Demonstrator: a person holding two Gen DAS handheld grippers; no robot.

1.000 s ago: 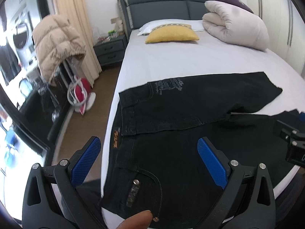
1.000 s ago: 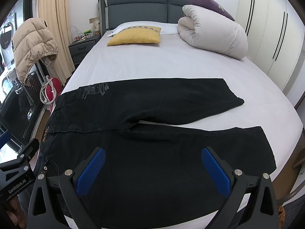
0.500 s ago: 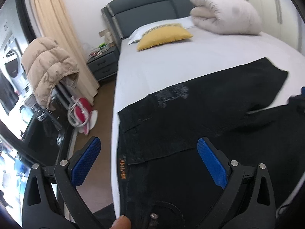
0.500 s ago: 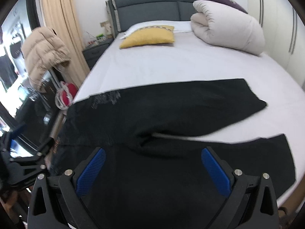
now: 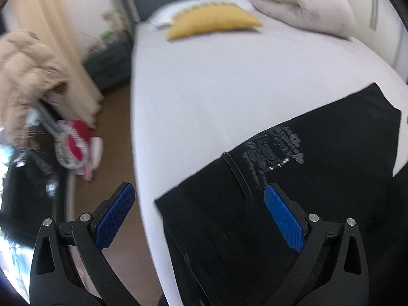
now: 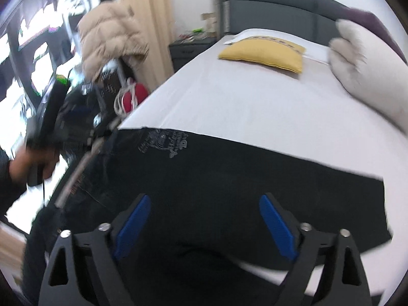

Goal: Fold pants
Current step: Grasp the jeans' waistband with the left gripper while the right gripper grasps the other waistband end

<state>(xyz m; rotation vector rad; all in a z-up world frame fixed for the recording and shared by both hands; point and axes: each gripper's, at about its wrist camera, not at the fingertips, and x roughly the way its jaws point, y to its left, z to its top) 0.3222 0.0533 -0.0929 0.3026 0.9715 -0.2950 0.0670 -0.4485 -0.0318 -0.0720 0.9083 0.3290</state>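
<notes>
Black pants [image 5: 293, 191] lie flat beneath 2 wide-open grippers [image 5: 199, 204].

You won't find any legible text here. The pants [image 5: 306, 191] carry a grey printed emblem [image 5: 272, 150] right of centre in your left view, upper left of centre in your right, but its lettering is too blurred to read.

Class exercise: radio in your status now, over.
Left gripper open, right gripper open, both empty. Black pants flat on bed, unfolded. Nothing in the way.
</notes>
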